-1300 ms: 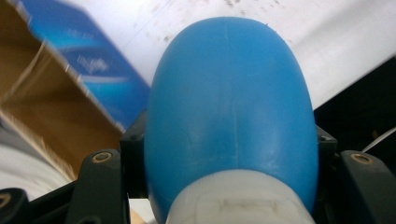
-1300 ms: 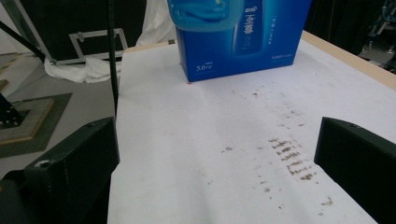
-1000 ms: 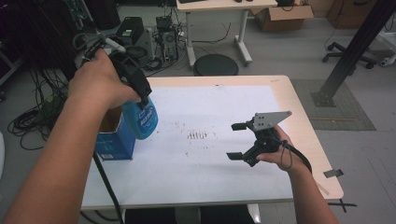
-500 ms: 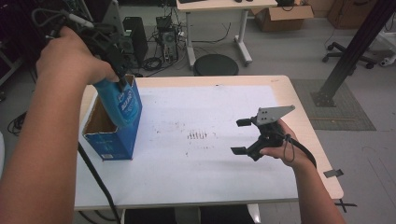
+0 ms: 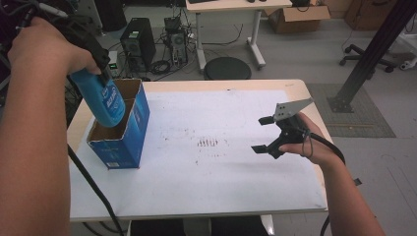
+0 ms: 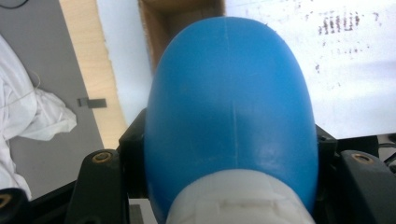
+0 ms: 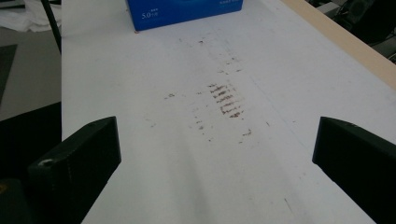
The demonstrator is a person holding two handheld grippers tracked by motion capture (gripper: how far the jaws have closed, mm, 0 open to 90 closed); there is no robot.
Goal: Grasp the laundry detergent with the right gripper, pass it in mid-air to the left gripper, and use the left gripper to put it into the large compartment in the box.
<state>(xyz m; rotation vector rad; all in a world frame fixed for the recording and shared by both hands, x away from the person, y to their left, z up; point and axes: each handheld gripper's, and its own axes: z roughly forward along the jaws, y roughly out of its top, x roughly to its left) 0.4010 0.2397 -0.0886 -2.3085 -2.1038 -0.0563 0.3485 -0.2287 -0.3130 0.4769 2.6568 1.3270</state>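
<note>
Bottle [image 5: 102,98] is coming up out of the blue box [image 5: 123,142], left gripper [image 5: 101,64] clamping its neck. Base is just clearing the rim. Right gripper [image 5: 268,133] is idling spread over the worktop [image 5: 221,187]. Set-down is pending.

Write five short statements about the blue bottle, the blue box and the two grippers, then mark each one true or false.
1. The left gripper is shut on the blue bottle. True.
2. The blue bottle lies flat on the white table cover. False: it is held in the air, tilted, with its lower end at the open top of the blue box.
3. The right gripper is open and holds nothing. True.
4. The blue box stands next to the right gripper. False: it stands on the left part of the table, far from that gripper.
5. The blue box is closed on top. False: its top is open and the brown inside shows.
</note>
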